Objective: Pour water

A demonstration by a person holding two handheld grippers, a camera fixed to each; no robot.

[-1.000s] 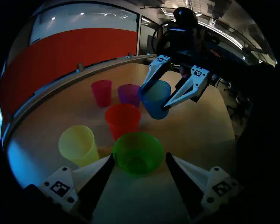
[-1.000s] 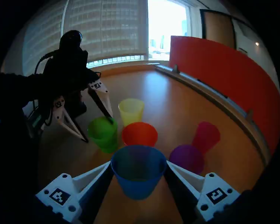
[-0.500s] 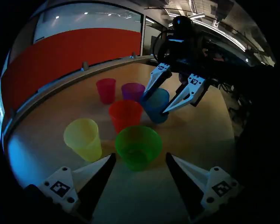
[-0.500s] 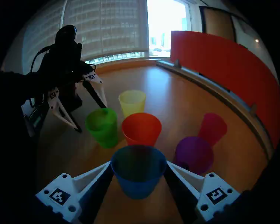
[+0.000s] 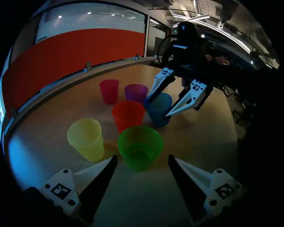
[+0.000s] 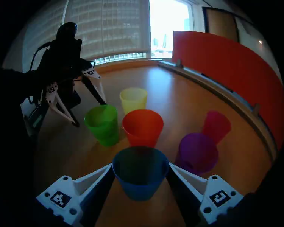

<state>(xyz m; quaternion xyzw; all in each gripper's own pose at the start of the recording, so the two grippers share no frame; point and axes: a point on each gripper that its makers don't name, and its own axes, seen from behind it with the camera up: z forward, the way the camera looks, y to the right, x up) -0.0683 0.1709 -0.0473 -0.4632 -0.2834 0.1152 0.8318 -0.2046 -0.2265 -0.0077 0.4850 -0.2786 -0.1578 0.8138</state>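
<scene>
The left gripper view faces a long red wall panel [image 5: 66, 49] under ceiling lights. The right gripper view faces the opposite way, toward a bright window [image 6: 166, 26] with blinds.

In the left gripper view, six upright cups cluster on the wooden table [image 5: 206, 128]. From left to right they are a translucent yellow plastic cup [image 5: 86, 138], a pink plastic cup [image 5: 109, 90] farther back, an orange-red plastic cup [image 5: 128, 114], a green plastic cup [image 5: 140, 145], a purple plastic cup [image 5: 136, 92] and a blue plastic cup [image 5: 159, 109]. The left tongs [image 5: 141, 157] are spread wide and grasp nothing. The green cup stands just ahead of their fingertips, in line with the gap, touching neither finger. Across the cluster, the right tongs [image 5: 157, 109] flank the blue cup, which appears to rest on the table just right of the orange-red one.

The right gripper view brings that grasp close. Both white fingers press the blue cup's sides below its rim, so these tongs are clenched on it. Its inside is dark, and whether it holds water cannot be told. Beyond it, left to right, stand the green, yellow, orange-red, purple and pink cups. The left tongs show at upper left, near the green cup's rim.
</scene>
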